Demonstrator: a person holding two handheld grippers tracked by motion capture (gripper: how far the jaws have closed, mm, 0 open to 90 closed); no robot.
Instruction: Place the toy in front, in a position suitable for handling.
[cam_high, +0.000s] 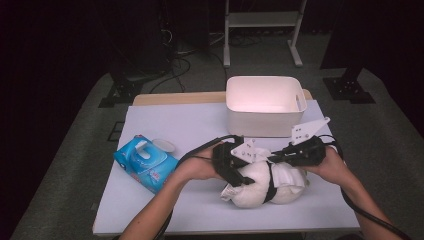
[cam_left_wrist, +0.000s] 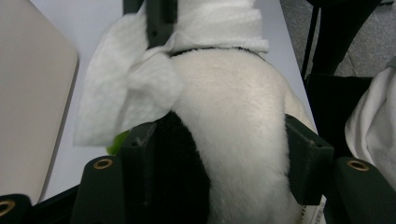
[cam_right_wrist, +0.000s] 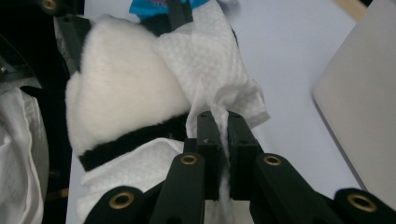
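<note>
1. Your left hand-held gripper (cam_left_wrist: 219, 154) is spread wide, jaws clamped on the flanks of the plush toy (cam_high: 257, 186) on the worktop (cam_high: 165, 120).
2. Your right hand-held gripper (cam_right_wrist: 218, 140) is pinched tight on the white wipe (cam_right_wrist: 219, 74), draped just ahead over the plush.
3. The plush's long axis runs between both grippers; the right is nearer the wipe.

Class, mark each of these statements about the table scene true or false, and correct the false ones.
1. The right tongs pinch a white wipe. True.
2. The left tongs are shut on nothing. False: their jaws straddle and grip the plush toy.
3. The white bin stands beyond the toy. True.
4. The blue wipes pack sits inside the bin. False: it lies on the table, to the left.
5. The plush toy is green all over. False: white with black.
</note>
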